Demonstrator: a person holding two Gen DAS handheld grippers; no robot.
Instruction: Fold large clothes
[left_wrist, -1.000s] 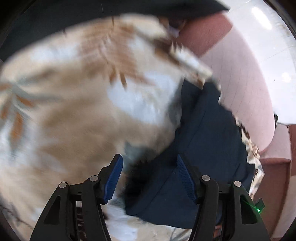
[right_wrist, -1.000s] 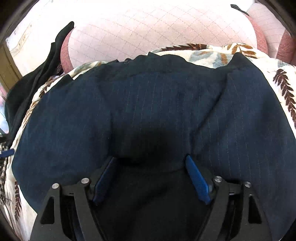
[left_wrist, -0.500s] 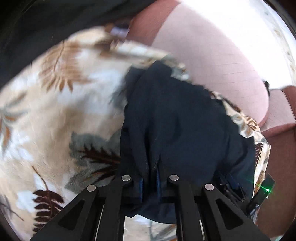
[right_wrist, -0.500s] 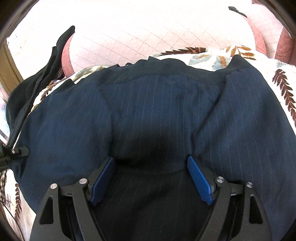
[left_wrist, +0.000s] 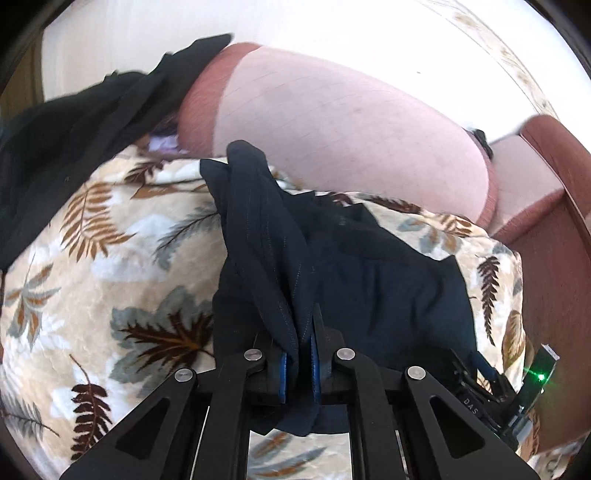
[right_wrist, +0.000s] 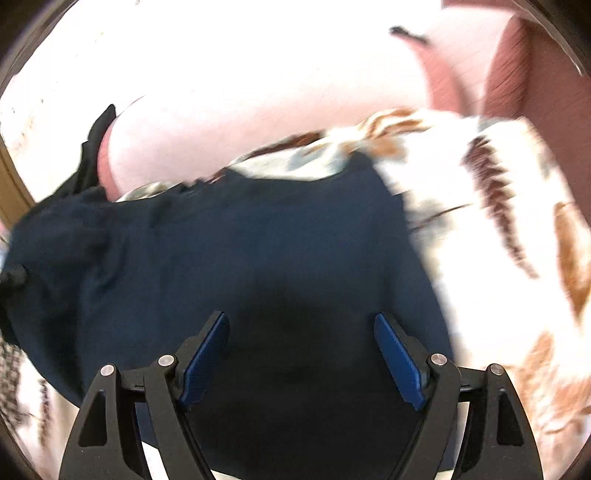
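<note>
A navy pinstriped garment (left_wrist: 388, 288) lies on a leaf-print blanket (left_wrist: 110, 258) over a sofa seat. My left gripper (left_wrist: 298, 354) is shut on a bunched edge of the navy garment, lifting a ridge of cloth that runs away from the fingers. In the right wrist view the same garment (right_wrist: 240, 251) spreads flat across the blanket (right_wrist: 498, 221). My right gripper (right_wrist: 301, 354) is open, with its blue pads just above the garment's near part, holding nothing. The right gripper's body shows at the left view's lower right edge (left_wrist: 480, 391).
A pink quilted sofa back cushion (left_wrist: 351, 129) rises behind the blanket. A black garment (left_wrist: 74, 129) is draped at the back left. A reddish-brown armrest (left_wrist: 546, 236) stands on the right. The right wrist view is motion-blurred.
My left gripper closed on the garment's edge and pulled it up into a ridge. My right gripper stayed open and is now swinging, blurring its view.
</note>
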